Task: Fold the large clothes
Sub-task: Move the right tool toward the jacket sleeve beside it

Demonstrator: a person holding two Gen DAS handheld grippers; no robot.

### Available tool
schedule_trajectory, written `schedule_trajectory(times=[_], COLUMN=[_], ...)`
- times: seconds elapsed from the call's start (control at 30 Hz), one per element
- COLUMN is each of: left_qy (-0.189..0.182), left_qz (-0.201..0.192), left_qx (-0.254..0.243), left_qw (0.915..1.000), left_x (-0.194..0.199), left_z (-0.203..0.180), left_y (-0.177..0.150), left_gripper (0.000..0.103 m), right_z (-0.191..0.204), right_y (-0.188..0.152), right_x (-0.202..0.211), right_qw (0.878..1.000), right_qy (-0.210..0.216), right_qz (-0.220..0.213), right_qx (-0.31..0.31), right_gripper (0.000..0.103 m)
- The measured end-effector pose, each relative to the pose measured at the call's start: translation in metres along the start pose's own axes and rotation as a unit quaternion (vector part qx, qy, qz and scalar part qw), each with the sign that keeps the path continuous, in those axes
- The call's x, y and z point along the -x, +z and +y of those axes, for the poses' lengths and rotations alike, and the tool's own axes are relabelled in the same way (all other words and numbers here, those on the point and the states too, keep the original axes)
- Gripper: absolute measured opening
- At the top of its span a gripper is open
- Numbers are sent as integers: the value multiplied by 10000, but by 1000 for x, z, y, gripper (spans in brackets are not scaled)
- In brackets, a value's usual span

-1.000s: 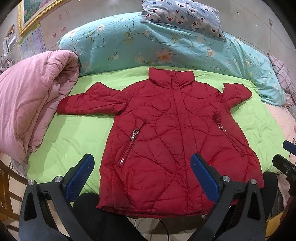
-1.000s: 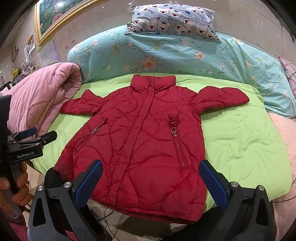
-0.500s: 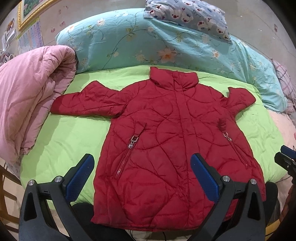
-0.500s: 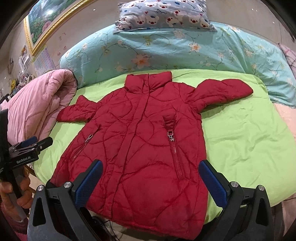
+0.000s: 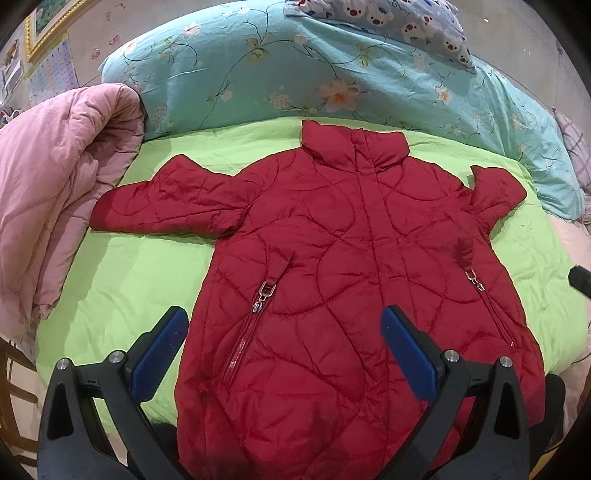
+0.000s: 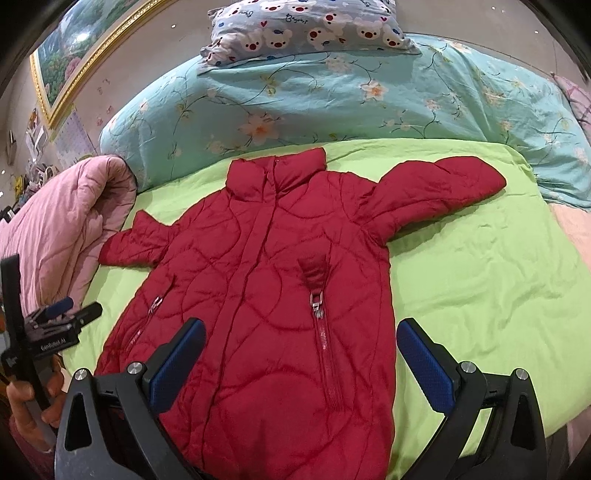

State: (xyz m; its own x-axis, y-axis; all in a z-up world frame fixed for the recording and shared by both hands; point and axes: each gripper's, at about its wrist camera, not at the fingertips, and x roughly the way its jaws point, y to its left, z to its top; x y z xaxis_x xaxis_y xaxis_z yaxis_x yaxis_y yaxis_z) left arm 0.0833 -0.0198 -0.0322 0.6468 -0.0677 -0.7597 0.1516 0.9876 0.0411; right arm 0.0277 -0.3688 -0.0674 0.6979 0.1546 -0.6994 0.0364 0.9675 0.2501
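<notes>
Item: red quilted puffer coat, zipped, collar far, hem near, lying face up and flat on the lime-green bed sheet. Both sleeves are spread outward: the left sleeve points toward the rolled pink quilt, the right sleeve toward the right edge of the bed. The hem hangs just over the near edge of the mattress.

Surroundings: a teal floral duvet is heaped along the far side, with a bear-print pillow on top and a gilt-framed picture on the wall at far left.

Left tongs: released, blue pads wide apart, nothing between them, poised over the lower left panel near the pocket zip.

Right tongs: likewise released and empty, over the lower right panel; a hand carrying the other tool shows at the left of this view.

Change: over the last second both cameras have closed in and dropped toward the coat, which now fills more of each view; the coat itself has not shifted.

Bearing on task: no fold is made yet. The approach probably precedes a first grasp, likely at a sleeve or side edge.
</notes>
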Motion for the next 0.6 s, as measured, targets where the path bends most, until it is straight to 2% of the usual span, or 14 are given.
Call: schedule_trajectory(times=[0.33,0.6], left_qy=[18,28], left_qz=[98,155], left_qx=[-41,-91], left_qw=[9999,9998], left_x=[-29,-57], left_z=[-6,-14], left_y=[19,42], left_gripper=[103,103], right_z=[-29,-77], right_y=[32,57], right_x=[-33,-65], right_qw=[9999,9991], right_qy=[-101,-196], right_qz=[74,57], right_qx=[-71,-381], right_gripper=[103,103])
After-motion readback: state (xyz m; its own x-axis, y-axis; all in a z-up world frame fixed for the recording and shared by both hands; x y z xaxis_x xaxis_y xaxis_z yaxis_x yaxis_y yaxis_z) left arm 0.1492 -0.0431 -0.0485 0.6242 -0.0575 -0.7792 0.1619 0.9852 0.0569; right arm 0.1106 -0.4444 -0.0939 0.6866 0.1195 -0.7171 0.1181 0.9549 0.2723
